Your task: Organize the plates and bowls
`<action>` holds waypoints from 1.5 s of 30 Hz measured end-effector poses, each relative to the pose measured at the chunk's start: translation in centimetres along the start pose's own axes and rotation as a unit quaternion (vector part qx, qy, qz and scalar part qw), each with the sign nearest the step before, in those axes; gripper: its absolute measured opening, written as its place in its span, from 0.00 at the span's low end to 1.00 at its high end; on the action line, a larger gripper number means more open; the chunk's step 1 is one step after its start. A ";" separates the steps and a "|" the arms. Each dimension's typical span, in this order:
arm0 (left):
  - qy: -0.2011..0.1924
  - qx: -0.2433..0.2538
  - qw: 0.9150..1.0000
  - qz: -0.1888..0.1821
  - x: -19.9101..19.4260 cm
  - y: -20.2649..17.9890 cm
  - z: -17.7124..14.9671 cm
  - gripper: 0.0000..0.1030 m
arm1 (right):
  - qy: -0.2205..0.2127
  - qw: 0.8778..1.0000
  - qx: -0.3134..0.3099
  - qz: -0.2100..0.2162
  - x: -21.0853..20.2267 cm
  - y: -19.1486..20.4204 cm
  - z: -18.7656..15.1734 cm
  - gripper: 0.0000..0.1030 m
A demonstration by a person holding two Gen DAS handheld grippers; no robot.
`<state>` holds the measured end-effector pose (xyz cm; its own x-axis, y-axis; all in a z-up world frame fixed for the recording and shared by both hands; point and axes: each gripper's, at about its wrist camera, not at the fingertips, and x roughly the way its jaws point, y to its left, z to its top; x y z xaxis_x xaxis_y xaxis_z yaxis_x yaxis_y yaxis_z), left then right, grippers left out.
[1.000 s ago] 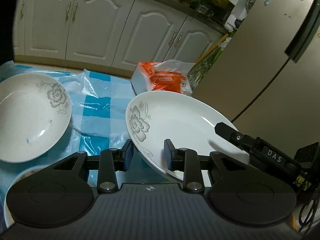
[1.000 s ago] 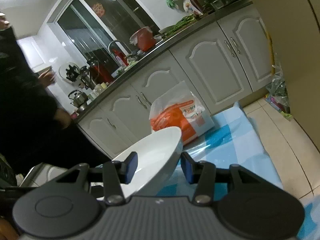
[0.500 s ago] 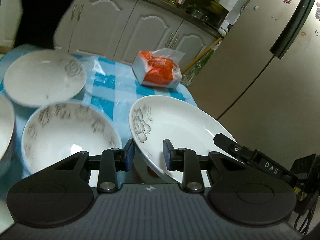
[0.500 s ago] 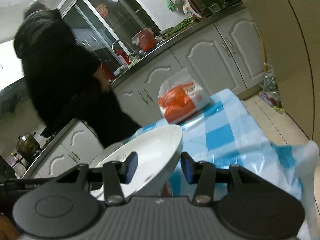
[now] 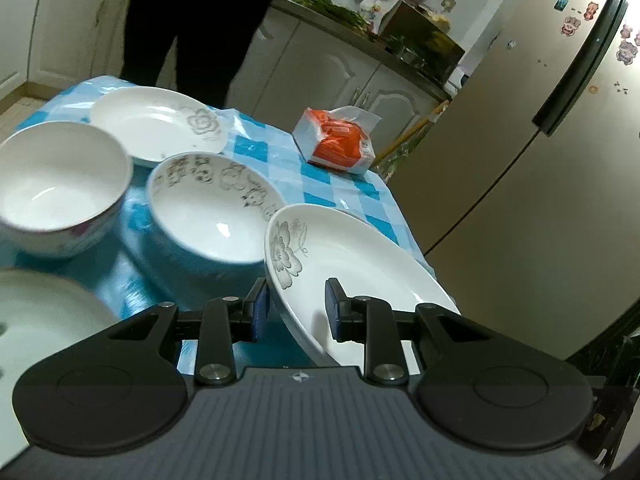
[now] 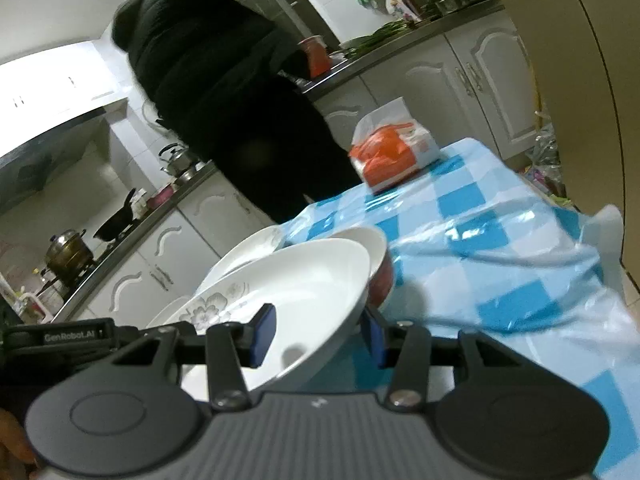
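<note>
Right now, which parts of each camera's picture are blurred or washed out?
Left wrist view: the plain bowl at left is smeared, the held plate sharp, glare on the blue checked cloth. Right wrist view: the person in black is soft, the window corner blown white.

Cabinets: white panelled doors (image 5: 328,68) with metal handles are set under a dark countertop (image 6: 404,38).
Refrigerator: a tall beige door (image 5: 532,184), dotted with small stickers, is seen at the right.
Table cover: a blue-and-white checked plastic cloth (image 6: 500,240) is spread over the table.
Floor: pale tiles (image 5: 18,100) are laid.
Stove side: a steel kettle (image 6: 176,158) and a black wok (image 6: 116,226) are placed there.
Person: dark clothing (image 6: 224,92) is worn at the counter.
</note>
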<state>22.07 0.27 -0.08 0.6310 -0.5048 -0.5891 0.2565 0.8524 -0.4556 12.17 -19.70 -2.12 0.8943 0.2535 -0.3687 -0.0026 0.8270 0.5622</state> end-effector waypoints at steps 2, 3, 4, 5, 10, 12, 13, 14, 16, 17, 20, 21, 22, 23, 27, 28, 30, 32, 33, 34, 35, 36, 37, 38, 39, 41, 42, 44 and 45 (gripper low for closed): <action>-0.006 -0.006 1.000 0.001 -1.3 0.5 -0.8 0.27 | 0.003 1.000 -0.004 0.004 -0.4 0.8 -0.6 0.45; -0.009 -0.009 1.000 0.002 -1.9 0.8 -1.1 0.27 | 0.004 1.000 -0.006 0.006 -0.6 1.1 -0.9 0.45; -0.013 -0.012 1.000 0.003 -2.3 0.9 -1.4 0.27 | 0.007 1.000 -0.009 0.008 -0.8 1.6 -1.2 0.45; -0.018 -0.015 1.000 0.007 -3.1 1.1 -1.8 0.27 | 0.009 1.000 -0.013 0.011 -0.9 2.1 -1.5 0.45; -0.050 -0.026 0.998 0.024 -6.8 2.8 -3.9 0.27 | 0.022 0.999 -0.031 0.029 -0.8 4.8 -2.8 0.45; -0.064 -0.033 0.997 0.036 -8.4 3.7 -4.5 0.27 | 0.031 0.998 -0.040 0.039 -0.5 6.1 -3.4 0.45; -0.070 -0.035 0.996 0.041 -9.1 4.2 -4.7 0.27 | 0.035 0.997 -0.046 0.044 -0.3 6.7 -3.8 0.45; -0.076 -0.039 0.995 0.046 -9.7 4.6 -4.9 0.27 | 0.040 0.997 -0.051 0.050 -0.1 7.4 -4.1 0.45; -0.086 -0.048 0.993 0.059 -10.9 5.7 -5.4 0.27 | 0.049 0.995 -0.061 0.059 0.4 8.7 -4.6 0.45; -0.090 -0.051 0.993 0.065 -11.3 6.1 -5.5 0.27 | 0.053 0.994 -0.065 0.063 0.6 9.3 -4.9 0.45; -0.101 -0.061 0.989 0.084 -12.3 7.2 -6.0 0.27 | 0.066 0.992 -0.078 0.075 1.6 11.0 -5.6 0.45; -0.104 -0.066 0.988 0.089 -12.5 7.8 -6.2 0.27 | 0.070 0.991 -0.081 0.077 2.0 11.4 -5.8 0.45; -0.106 -0.071 0.987 0.093 -12.7 8.2 -6.3 0.27 | 0.074 0.991 -0.083 0.079 2.3 11.8 -6.0 0.45; -0.108 -0.075 0.986 0.098 -13.0 8.7 -6.4 0.27 | 0.079 0.990 -0.087 0.081 2.6 12.2 -6.3 0.45; -0.114 -0.088 0.982 0.119 -13.0 10.2 -6.7 0.27 | 0.095 0.987 -0.103 0.082 3.8 13.7 -7.5 0.45; -0.115 -0.091 0.982 0.122 -12.8 10.3 -6.6 0.27 | 0.099 0.986 -0.104 0.081 4.1 13.9 -7.8 0.45; -0.116 -0.094 0.980 0.129 -12.8 10.7 -6.6 0.27 | 0.105 0.985 -0.110 0.081 4.5 14.4 -8.3 0.43; -0.116 -0.097 0.979 0.134 -12.7 10.9 -6.7 0.27 | 0.109 0.984 -0.119 0.078 4.9 14.7 -8.7 0.42; -0.116 -0.097 0.979 0.136 -12.6 11.0 -6.7 0.27 | 0.111 0.983 -0.121 0.076 5.0 14.8 -8.8 0.42; -0.116 -0.095 0.979 0.139 -12.5 10.9 -6.8 0.27 | 0.112 0.983 -0.124 0.075 5.2 14.9 -8.9 0.42; -0.115 -0.094 0.979 0.141 -12.7 11.1 -6.9 0.27 | 0.114 0.983 -0.127 0.074 5.3 15.0 -9.1 0.42; -0.114 -0.094 0.979 0.143 -12.6 11.1 -7.0 0.27 | 0.115 0.982 -0.130 0.071 5.4 15.1 -9.2 0.42; -0.112 -0.095 0.979 0.143 -12.6 11.1 -7.0 0.27 | 0.116 0.982 -0.134 0.068 5.5 15.2 -9.3 0.42; -0.109 -0.096 0.979 0.143 -12.5 11.4 -7.1 0.27 | 0.117 0.981 -0.138 0.066 5.6 15.2 -9.4 0.42; -0.107 -0.098 0.979 0.141 -12.6 11.5 -7.1 0.27 | 0.115 0.981 -0.143 0.064 5.6 15.3 -9.4 0.42; -0.104 -0.100 0.980 0.141 -12.6 11.8 -7.4 0.27 | 0.115 0.980 -0.150 0.061 5.6 15.4 -9.5 0.42; -0.103 -0.100 0.980 0.140 -12.5 11.8 -7.4 0.27 | 0.114 0.980 -0.151 0.059 5.6 15.4 -9.5 0.43; -0.101 -0.099 0.980 0.137 -12.5 11.8 -7.5 0.27 | 0.112 0.980 -0.156 0.055 5.7 15.5 -9.6 0.43; -0.099 -0.099 0.981 0.136 -12.4 11.7 -7.5 0.27 | 0.111 0.979 -0.160 0.052 5.7 15.6 -9.7 0.43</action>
<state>11.74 15.50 -3.16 0.7917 -0.2088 -0.5741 -0.0763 0.8986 -0.4321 12.85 -0.52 -2.63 0.7625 0.4179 -0.4940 -0.2602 0.8971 0.3572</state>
